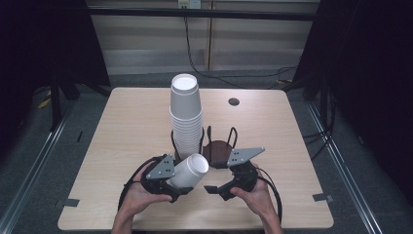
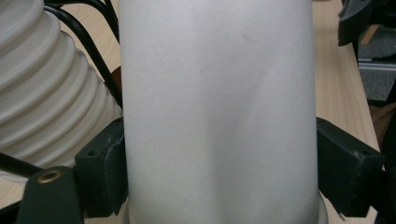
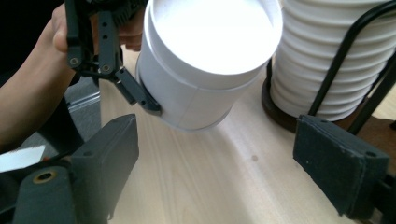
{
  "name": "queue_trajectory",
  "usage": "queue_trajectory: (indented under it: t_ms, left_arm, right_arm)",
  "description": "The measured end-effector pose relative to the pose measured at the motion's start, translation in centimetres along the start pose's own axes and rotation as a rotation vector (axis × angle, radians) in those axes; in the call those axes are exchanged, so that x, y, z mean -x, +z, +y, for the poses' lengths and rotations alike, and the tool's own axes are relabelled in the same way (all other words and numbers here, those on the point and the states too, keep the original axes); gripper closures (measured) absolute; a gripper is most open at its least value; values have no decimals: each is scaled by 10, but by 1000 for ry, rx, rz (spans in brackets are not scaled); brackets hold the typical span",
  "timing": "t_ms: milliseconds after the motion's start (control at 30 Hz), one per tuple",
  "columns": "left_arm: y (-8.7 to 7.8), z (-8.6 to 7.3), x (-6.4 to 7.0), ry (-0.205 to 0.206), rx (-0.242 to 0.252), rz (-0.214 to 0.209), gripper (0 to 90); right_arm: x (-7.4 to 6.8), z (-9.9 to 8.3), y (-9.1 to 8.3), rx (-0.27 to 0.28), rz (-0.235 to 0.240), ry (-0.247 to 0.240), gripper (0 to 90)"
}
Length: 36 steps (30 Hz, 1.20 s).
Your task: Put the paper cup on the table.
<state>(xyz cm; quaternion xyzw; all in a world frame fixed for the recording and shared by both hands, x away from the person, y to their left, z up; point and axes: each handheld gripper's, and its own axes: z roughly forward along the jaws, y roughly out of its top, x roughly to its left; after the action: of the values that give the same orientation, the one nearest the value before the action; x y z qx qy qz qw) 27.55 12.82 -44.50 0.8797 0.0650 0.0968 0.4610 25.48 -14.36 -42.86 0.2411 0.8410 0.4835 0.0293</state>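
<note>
Left hand-held gripper (image 1: 171, 186): jaws pinch the white cup (image 1: 189, 171) by its sides, the cup tilted, base pointing away from the person, held above the desk (image 1: 126, 131).
Right hand-held gripper (image 1: 217, 189): jaws spread wide with nothing between them, near the cup.
Wire rack (image 1: 220, 146): just beyond both grippers, dark round base.
Cup stack (image 1: 185, 114): inverted white cups standing in the rack's left side.

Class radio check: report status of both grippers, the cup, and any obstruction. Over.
Left gripper shut on single white cup, held tilted above table. Right gripper open, empty, facing cup. Cup stack in wire holder close behind.
</note>
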Motion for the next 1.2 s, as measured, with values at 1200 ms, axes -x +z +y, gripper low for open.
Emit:
queue_trajectory:
  t_ms: [1200]
  left_arm:
    - [6, 24, 6, 172, -271, -39, 164]
  right_arm:
    - [5, 26, 9, -364, 75, -73, 170]
